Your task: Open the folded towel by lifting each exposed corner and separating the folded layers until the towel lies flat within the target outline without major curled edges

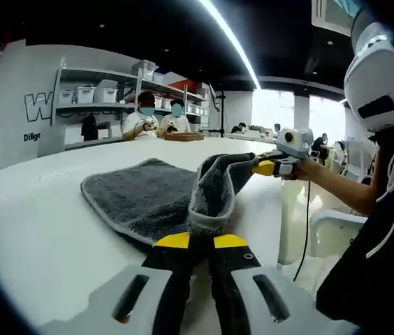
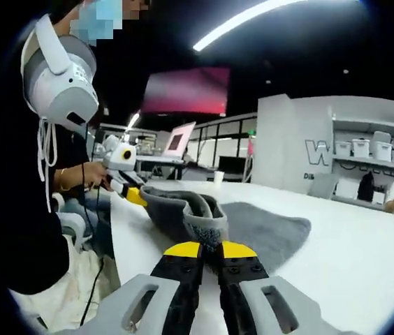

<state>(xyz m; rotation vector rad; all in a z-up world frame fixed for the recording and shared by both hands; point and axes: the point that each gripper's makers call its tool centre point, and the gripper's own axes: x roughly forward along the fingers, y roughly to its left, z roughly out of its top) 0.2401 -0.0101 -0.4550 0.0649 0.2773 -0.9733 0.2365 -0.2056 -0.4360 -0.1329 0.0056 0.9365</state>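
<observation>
Left gripper view: the left gripper [image 1: 202, 239] is clenched on the grey towel [image 1: 148, 195] edge, lifted off the white table [image 1: 36, 230]; the right gripper [image 1: 270, 167] pinches the far corner. Best to draw both apart evenly.

Right gripper view: the same 2 grips; a laptop [image 2: 179, 142] sits well clear

Behind the broad white table [image 1: 36, 230], a grey metal shelving unit [image 1: 96, 77] carries white storage bins [image 1: 85, 94] against a pale wall with big dark lettering [image 1: 36, 106]. Two seated people in light tops [image 1: 158, 120] work at the far end, beside a flat brown wooden tray [image 1: 183, 137]. Overhead runs a long bright ceiling light strip [image 1: 228, 38]. Over in the right gripper view, a red rectangular wall screen [image 2: 185, 91] glows, with an open laptop [image 2: 178, 143] below it.
</observation>
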